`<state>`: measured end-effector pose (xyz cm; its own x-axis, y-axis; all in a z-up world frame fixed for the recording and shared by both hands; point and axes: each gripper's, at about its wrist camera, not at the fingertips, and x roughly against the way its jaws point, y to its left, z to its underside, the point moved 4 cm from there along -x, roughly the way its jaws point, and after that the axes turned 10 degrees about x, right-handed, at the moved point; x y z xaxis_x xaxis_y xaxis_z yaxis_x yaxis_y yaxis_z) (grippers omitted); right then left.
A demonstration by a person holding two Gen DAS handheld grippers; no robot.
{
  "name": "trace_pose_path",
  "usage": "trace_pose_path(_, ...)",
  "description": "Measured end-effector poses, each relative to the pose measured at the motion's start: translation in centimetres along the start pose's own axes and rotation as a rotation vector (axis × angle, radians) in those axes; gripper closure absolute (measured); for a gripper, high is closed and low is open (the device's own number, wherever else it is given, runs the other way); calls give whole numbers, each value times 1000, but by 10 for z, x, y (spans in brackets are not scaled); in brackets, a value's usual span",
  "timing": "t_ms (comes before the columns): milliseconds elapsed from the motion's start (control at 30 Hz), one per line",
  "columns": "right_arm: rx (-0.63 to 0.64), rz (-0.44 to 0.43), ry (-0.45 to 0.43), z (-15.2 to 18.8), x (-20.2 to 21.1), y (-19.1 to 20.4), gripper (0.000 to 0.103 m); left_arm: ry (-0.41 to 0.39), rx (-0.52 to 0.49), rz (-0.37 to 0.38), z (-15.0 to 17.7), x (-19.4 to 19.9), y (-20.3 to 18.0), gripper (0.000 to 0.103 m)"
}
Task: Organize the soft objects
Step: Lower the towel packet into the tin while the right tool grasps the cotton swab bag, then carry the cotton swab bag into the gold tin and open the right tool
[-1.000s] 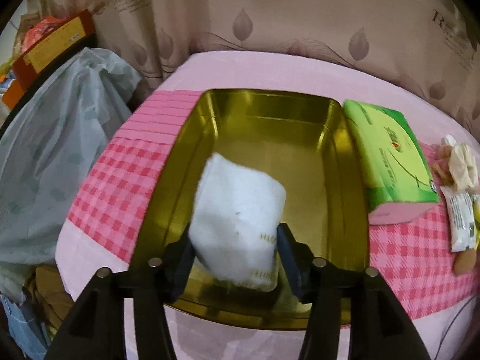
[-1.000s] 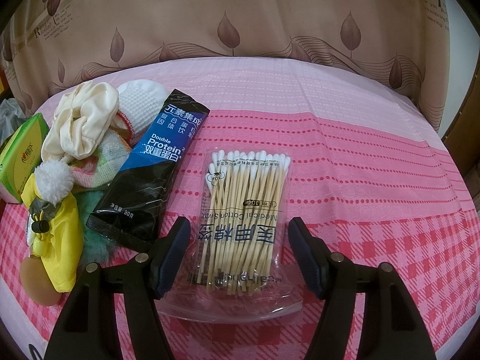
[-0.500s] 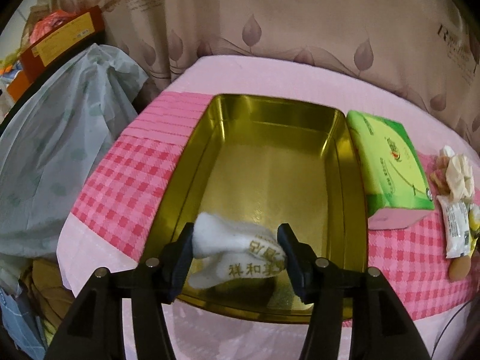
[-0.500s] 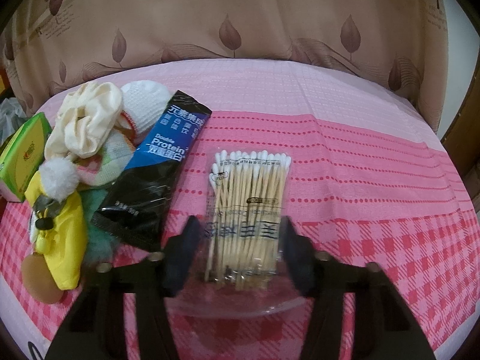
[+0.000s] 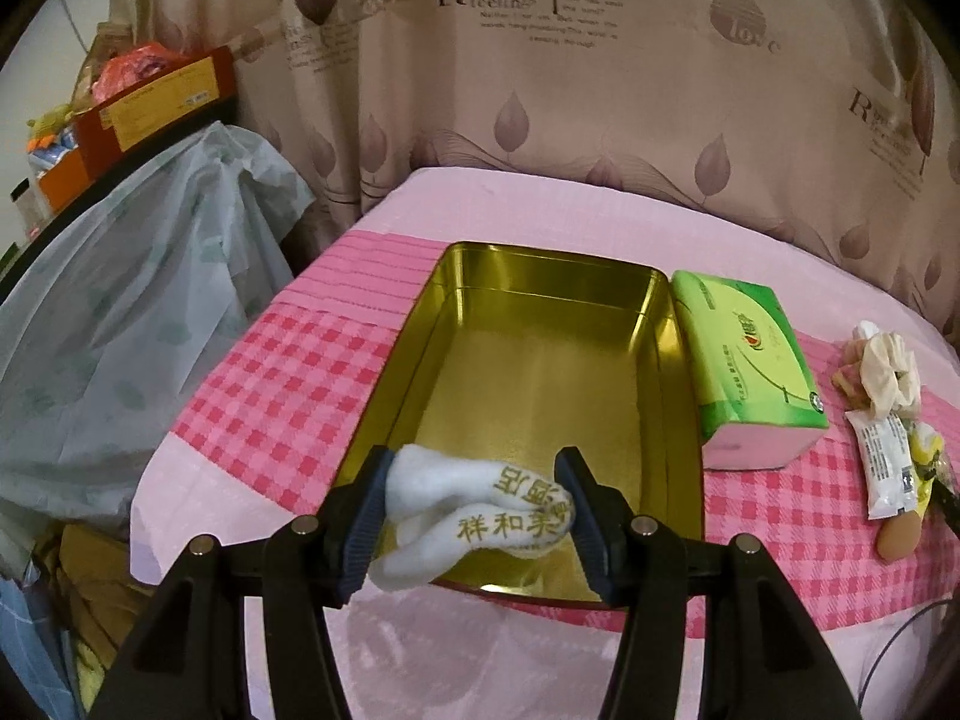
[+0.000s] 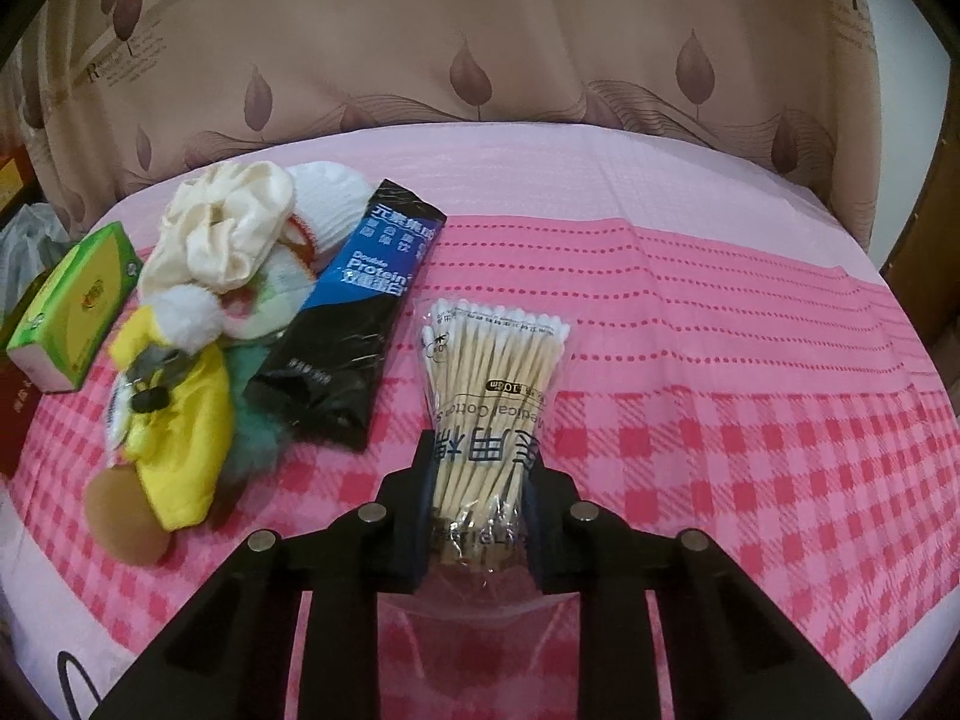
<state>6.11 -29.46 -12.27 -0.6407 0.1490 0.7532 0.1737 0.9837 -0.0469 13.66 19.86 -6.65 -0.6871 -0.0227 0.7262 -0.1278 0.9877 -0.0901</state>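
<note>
Not far along, honestly. The gold tin (image 5: 540,372) on the pink checked tablecloth (image 5: 282,384) has nothing in it except the white towel (image 5: 480,516) with gold lettering, and even that sits slumped at the near end, between the fingers of my left gripper (image 5: 474,525). Those fingers are spread wide; the towel fills the gap and seems to brush both pads, but it's lying in the tin, and I can't tell for sure whether I'm gripping it or have let go. My guess is it's dropped off.

Everything else is still outside. The green tissue pack (image 5: 750,360) lies just beside the tin's right wall. My right gripper (image 6: 480,516) is clamped tight on the bag of cotton swabs (image 6: 492,384), squeezing its lower end so the sticks bunch together while the far end rests on the cloth. So I'd call that the next thing to go over, with the pile left after that.

View-wise: the left camera is the only one showing the tin's inside and the towel. It catches just a sliver of the pile at its right edge. The right camera shows that pile properly: black protein sachet (image 6: 354,306), yellow plush toy (image 6: 174,420), cream scrunchie (image 6: 222,228), brown makeup sponge (image 6: 126,516), plus the swabs. The tin isn't visible there, apart maybe from a dark red strip at the left edge.
</note>
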Motion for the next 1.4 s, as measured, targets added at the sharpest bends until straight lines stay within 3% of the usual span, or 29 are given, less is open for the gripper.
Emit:
trace_pose_path(233,15,-41,-99,-1,44,12,82,8,40,-10,-2,1,11,47)
trace_pose_path(500,145,-160,-179,1,91,78,82,14,42,-32,-1,1,13,47)
trace_pose_path(1000,454,-391,-180,3,113,227,82,3,91,-72,-7,10,31,47)
trace_pose_path(1400,564,-532,-192,-23,113,310,82,7,148,-113,-12,8,49,45)
